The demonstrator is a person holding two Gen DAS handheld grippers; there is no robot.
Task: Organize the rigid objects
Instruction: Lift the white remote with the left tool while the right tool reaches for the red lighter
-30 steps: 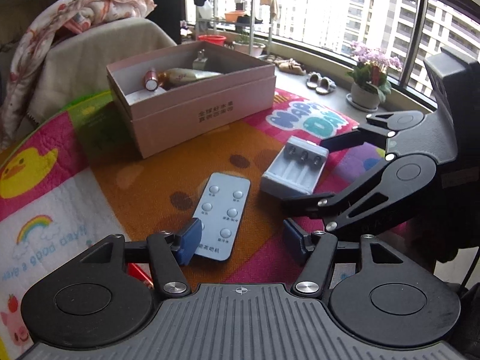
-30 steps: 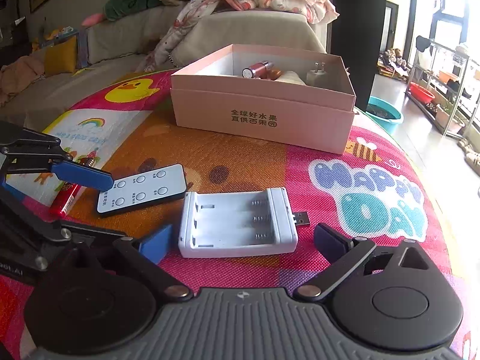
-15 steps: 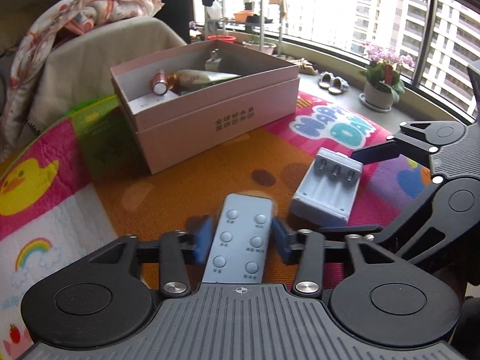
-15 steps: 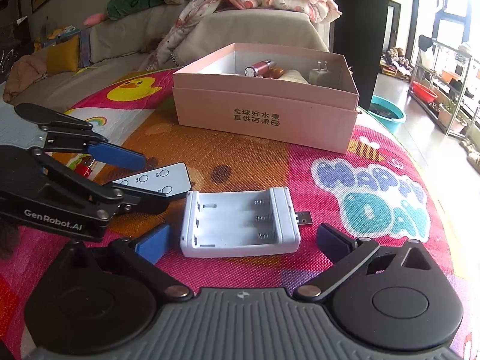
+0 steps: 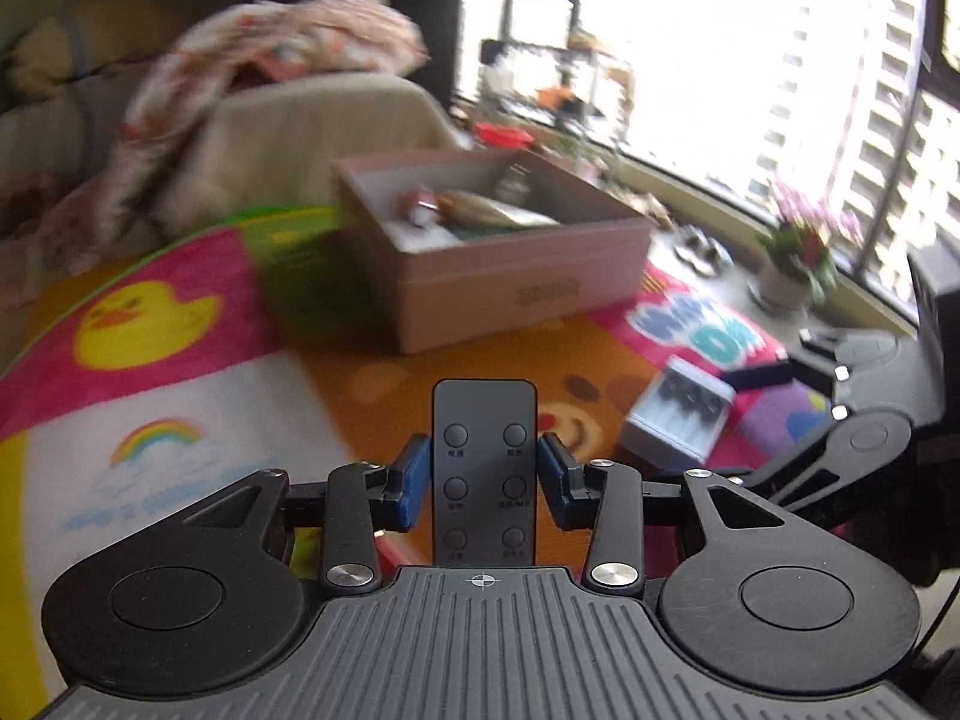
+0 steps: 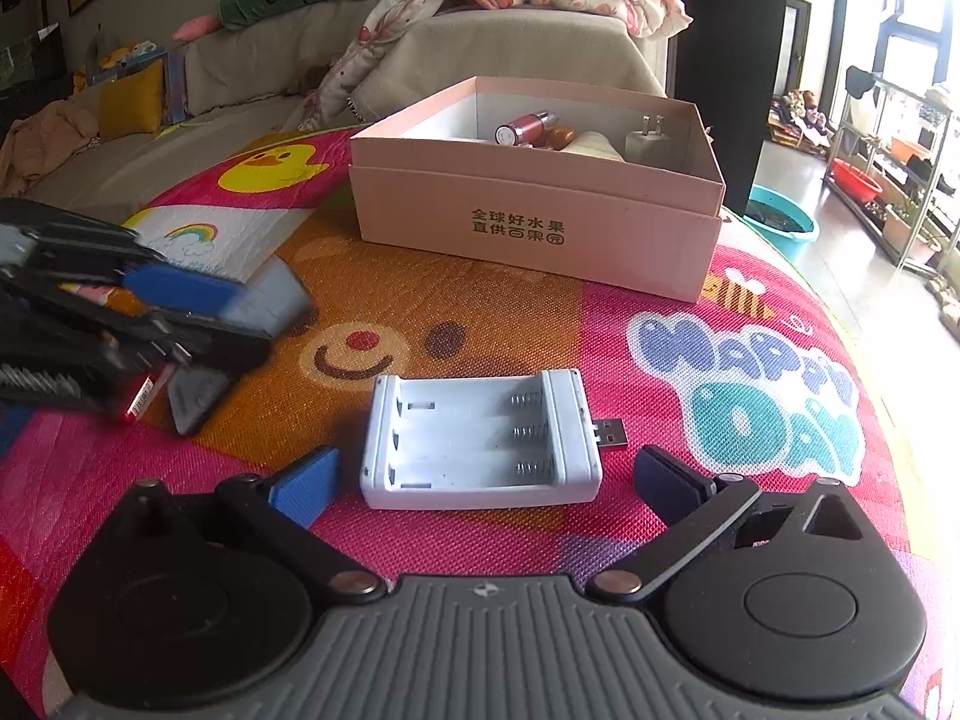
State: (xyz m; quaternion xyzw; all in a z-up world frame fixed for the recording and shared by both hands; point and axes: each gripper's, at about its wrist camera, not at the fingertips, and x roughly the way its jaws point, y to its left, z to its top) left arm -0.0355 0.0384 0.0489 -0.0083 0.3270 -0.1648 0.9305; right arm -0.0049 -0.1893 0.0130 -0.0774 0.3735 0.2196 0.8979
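While clamped: remote (image 5: 483,468) between left tool (image 5: 483,480) pads.

The battery charger (image 6: 480,441) is laid on the play mat (image 6: 690,516), near the camera. The open box (image 6: 540,204) is set farther back, with a plug adapter (image 6: 648,144) kept inside.

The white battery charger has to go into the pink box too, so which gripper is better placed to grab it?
Right: the right gripper is open, its fingers flanking the battery charger. The left gripper already holds the remote.
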